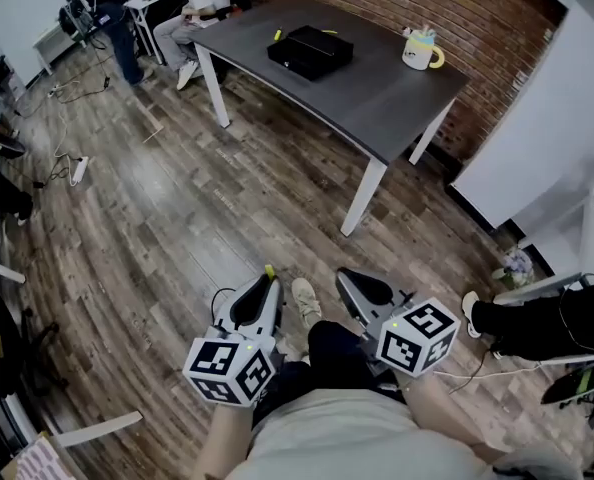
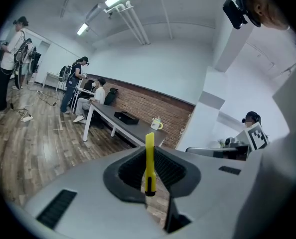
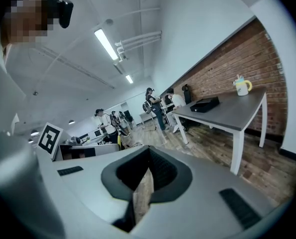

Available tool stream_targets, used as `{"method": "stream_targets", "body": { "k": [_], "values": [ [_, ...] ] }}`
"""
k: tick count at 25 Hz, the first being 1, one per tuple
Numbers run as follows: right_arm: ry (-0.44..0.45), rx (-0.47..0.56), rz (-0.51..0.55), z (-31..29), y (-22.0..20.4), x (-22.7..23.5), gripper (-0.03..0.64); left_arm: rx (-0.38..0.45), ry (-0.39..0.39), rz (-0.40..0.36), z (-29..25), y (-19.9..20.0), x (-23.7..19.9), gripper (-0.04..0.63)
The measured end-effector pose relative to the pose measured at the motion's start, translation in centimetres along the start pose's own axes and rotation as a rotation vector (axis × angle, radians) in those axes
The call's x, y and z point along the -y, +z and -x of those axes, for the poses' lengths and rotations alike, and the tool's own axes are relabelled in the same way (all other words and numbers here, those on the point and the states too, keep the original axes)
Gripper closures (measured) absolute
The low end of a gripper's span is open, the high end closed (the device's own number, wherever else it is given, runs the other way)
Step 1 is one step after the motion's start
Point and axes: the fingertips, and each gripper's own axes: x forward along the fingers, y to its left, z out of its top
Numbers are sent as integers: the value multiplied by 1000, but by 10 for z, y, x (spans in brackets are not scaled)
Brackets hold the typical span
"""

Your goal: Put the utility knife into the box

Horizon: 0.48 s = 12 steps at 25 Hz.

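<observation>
Grasping the knife [image 2: 149, 159] upright, the left gripper [image 1: 267, 280] hangs near (right gripper [image 1: 346, 278] clenched, empty); box [image 1: 310, 51] on the far table [image 1: 377, 103].

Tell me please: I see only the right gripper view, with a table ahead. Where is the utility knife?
Observer: It is clamped in the left claw: a yellow utility knife, upright between its jaws.
Operator: Is something beside the box?
Observer: Yes. The head view shows a small yellow thing on the table, close to the black box, on its far left.
Operator: Is the right claw near the table?
Observer: No. Both claws hang low by the person's legs, with floor between them and the table.
</observation>
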Motion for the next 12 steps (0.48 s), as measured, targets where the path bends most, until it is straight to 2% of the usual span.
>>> {"method": "stream_targets", "body": {
  "k": [6, 12],
  "values": [
    [57, -20, 25, -63, 30, 22, 609, 31, 71, 0, -34, 26, -43, 531],
    [122, -18, 43, -140, 81, 58, 611, 75, 131, -24, -90, 76, -87, 531]
  ]
}}
